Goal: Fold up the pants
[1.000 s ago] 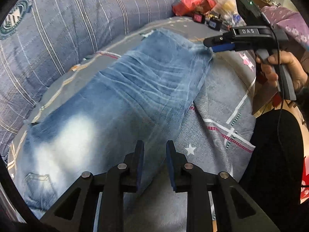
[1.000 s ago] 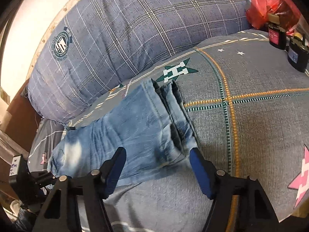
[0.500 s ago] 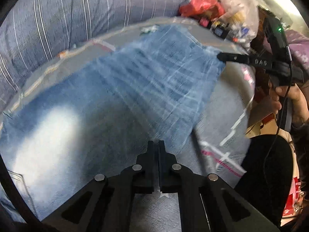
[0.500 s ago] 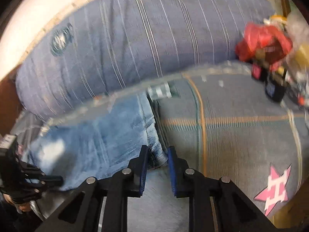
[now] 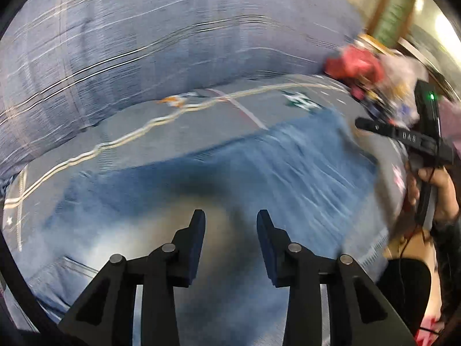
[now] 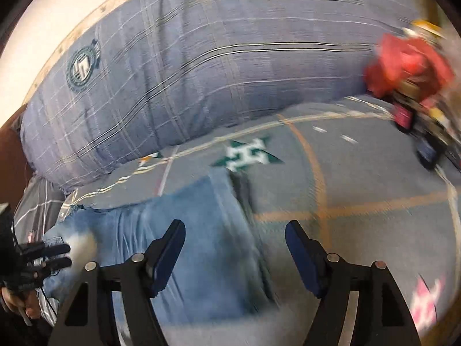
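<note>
The jeans [image 5: 259,178] lie flat on the bed, spread over the grey patterned bedsheet [image 5: 178,132], folded lengthwise with one leg on the other. In the left wrist view the pale faded patch sits right under the camera and a stitched pocket shows at the lower left; the leg ends stretch away toward the upper right. In the right wrist view the same jeans [image 6: 184,225] run from the left edge to a hem near the middle, just below a green star print.

The left gripper [image 5: 231,225] hangs over the faded denim, its fingers [image 5: 198,230] parting, nothing pinched between them; the cloth shows through the gap, lying loose beneath. The right gripper [image 6: 234,245] is over the hem end, its fingers [image 6: 170,245] swinging wide apart too, with the denim's edge below the gap and no pad pressing on it. Both views are streaked with blur.

Off to the right of the left view the right gripper's body [image 5: 409,138] appears, a hand [image 5: 438,190] wrapped round its handle. A big blue plaid pillow [image 6: 201,72] with a round crest lies along the far side of the bed, touching the sheet. At the far right corner sits a red plastic bag [image 6: 406,63] among small, blurred clutter.
</note>
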`<state>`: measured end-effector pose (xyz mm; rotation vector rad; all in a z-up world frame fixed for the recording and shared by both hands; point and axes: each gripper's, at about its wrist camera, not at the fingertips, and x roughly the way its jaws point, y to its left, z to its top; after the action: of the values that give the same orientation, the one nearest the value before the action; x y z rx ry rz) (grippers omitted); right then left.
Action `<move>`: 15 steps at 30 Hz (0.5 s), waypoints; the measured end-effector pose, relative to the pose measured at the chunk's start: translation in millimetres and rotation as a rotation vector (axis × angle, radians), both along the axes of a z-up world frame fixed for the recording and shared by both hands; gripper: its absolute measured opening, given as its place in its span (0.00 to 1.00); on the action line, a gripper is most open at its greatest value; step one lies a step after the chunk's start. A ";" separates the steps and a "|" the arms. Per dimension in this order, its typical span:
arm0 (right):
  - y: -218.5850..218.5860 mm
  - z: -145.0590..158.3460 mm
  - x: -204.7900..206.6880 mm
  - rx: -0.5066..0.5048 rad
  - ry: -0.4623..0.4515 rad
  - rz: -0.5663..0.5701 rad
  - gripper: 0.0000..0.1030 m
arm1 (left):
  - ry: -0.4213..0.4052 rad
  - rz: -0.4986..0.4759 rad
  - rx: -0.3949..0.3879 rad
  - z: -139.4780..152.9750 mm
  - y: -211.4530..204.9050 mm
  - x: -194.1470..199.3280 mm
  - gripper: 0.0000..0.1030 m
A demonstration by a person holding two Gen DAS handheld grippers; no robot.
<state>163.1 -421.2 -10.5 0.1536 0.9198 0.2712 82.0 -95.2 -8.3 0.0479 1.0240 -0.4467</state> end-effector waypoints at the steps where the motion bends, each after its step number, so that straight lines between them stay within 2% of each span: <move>1: 9.3 -5.6 15.1 -0.011 0.014 0.008 0.73 | 0.008 0.027 0.022 -3.2 5.7 10.4 0.37; 2: 14.2 -12.6 23.1 -0.012 0.027 0.008 0.73 | 0.021 0.051 0.051 -8.4 10.4 19.0 0.37; 4: 23.3 -25.3 37.9 -0.010 0.049 -0.008 0.61 | 0.048 0.085 0.090 -20.3 18.5 32.4 0.37; 5: 27.2 -32.8 43.8 -0.011 0.061 -0.011 0.31 | 0.061 0.101 0.107 -26.4 21.7 37.3 0.37; 6: 30.7 -37.4 46.2 -0.036 0.063 -0.020 0.12 | 0.079 0.124 0.129 -35.5 27.2 42.9 0.37; 7: 32.4 -37.4 46.6 -0.066 0.043 -0.030 0.10 | 0.086 0.137 0.138 -39.9 32.4 45.7 0.37; 12: 17.4 -12.6 40.2 -0.033 -0.113 -0.075 0.00 | 0.048 0.211 0.145 -48.3 44.4 54.8 0.36; 14: 6.1 -7.7 41.4 -0.058 -0.136 -0.139 0.00 | 0.021 0.240 0.138 -47.7 46.4 56.6 0.36; 15: 0.2 -10.7 45.5 -0.036 -0.121 -0.150 0.00 | 0.010 0.254 0.145 -49.2 46.6 58.6 0.36</move>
<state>208.6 -421.1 -21.3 0.1705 0.7882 0.1232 140.6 -48.6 -57.5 0.0445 1.0547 -0.1410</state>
